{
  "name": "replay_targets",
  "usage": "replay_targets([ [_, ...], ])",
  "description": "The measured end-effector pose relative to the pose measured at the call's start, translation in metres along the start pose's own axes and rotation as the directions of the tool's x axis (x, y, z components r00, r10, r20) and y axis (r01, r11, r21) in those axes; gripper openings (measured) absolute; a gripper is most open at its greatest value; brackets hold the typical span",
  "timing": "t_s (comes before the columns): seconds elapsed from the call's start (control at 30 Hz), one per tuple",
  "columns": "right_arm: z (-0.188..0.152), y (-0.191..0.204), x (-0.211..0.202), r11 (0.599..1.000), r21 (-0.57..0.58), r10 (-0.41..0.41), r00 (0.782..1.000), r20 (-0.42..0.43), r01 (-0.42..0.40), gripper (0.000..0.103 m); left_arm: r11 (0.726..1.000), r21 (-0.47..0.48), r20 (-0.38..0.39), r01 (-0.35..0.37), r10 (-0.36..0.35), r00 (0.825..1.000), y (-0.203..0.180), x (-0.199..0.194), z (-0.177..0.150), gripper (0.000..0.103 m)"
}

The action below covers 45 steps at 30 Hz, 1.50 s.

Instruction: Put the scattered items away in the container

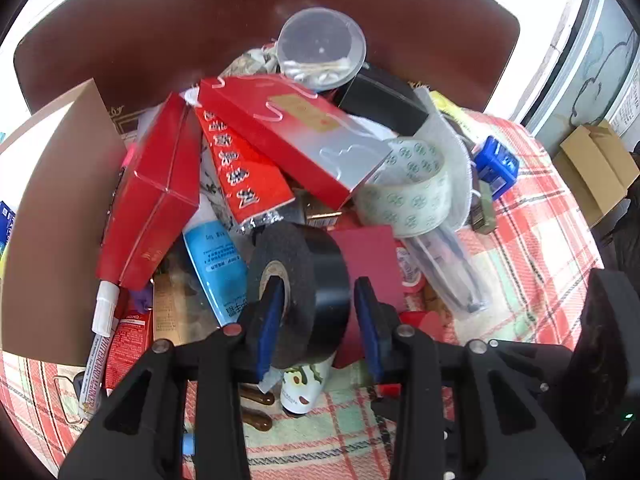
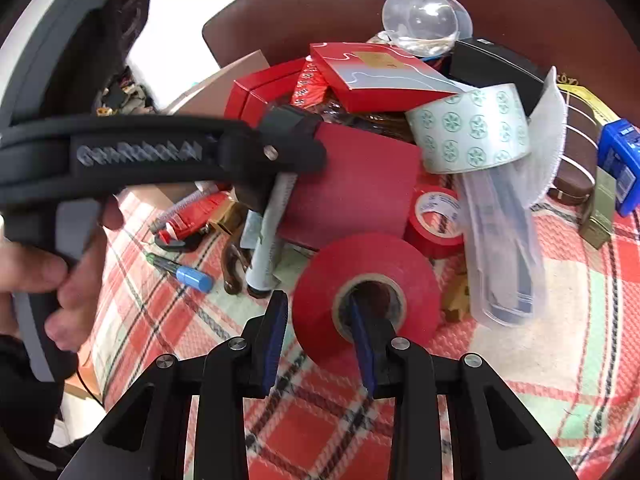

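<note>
L gripper: my jaws pinch the black tape roll across its wall, one pad inside the core, the other on the outer face; roll is held on edge, lifted at the near edge of the pile. R gripper: jaws pinch the red tape roll the same way, one finger through the core, one outside the rim; roll sits low over the plaid cloth. Just beyond it: a smaller red tape roll on the cloth, and a dark red card w/ my L gripper body across it in the R view. Mid pile: patterned clear tape roll atop a clear sleeve; red boxes stacked at angles; whiteboard marker at L edge. Container: cannot tell which item it is; a brown cardboard flap stands L of the pile. Far: round clear tub w/ cotton swabs, black box, blue item to the R, all on a dark brown table.
</note>
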State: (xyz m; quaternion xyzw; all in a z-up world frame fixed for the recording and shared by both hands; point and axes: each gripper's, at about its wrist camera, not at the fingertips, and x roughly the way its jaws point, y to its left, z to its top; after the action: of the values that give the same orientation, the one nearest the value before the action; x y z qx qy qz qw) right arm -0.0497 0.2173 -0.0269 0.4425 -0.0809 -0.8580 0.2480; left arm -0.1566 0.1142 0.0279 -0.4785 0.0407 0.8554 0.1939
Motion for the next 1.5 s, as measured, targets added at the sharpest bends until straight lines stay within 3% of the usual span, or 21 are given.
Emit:
replay_targets([
  [0.47,-0.006,0.003,-0.009,0.999,0.031,0.020,0.999,0.039,-0.021,0.026,0.988,-0.101,0.034,0.119,-0.116,0.993,0.025,-0.018,-0.007,0.027],
  [0.93,0.003,0.028,-0.033,1.000,-0.012,0.004,0.996,0.093,-0.003,0.026,0.980,-0.149,0.118,0.134,-0.117,0.986,0.051,-0.068,-0.015,0.024],
  [1.07,0.010,0.040,-0.044,0.999,-0.039,-0.005,0.993,0.116,0.010,0.026,0.976,-0.156,0.182,0.154,-0.125,0.975,0.059,-0.096,-0.016,0.021],
  [1.17,0.017,0.050,-0.051,0.998,-0.054,-0.004,0.991,0.136,0.012,0.026,0.982,-0.137,0.205,0.129,-0.099,0.974,0.063,-0.111,-0.016,0.021],
  [1.37,0.024,0.064,-0.055,0.997,-0.072,-0.020,0.989,0.144,0.031,0.026,0.987,-0.115,0.131,0.109,-0.094,0.987,0.070,-0.105,-0.030,0.022],
  [1.47,0.021,0.066,-0.056,0.997,-0.070,-0.026,0.991,0.135,0.036,0.026,0.992,-0.073,0.072,0.102,-0.097,0.993,0.066,-0.096,-0.046,0.031],
  [1.5,0.020,0.066,-0.056,0.997,-0.070,-0.029,0.991,0.132,0.039,0.026,0.993,-0.063,0.056,0.097,-0.094,0.994,0.066,-0.094,-0.053,0.039],
])
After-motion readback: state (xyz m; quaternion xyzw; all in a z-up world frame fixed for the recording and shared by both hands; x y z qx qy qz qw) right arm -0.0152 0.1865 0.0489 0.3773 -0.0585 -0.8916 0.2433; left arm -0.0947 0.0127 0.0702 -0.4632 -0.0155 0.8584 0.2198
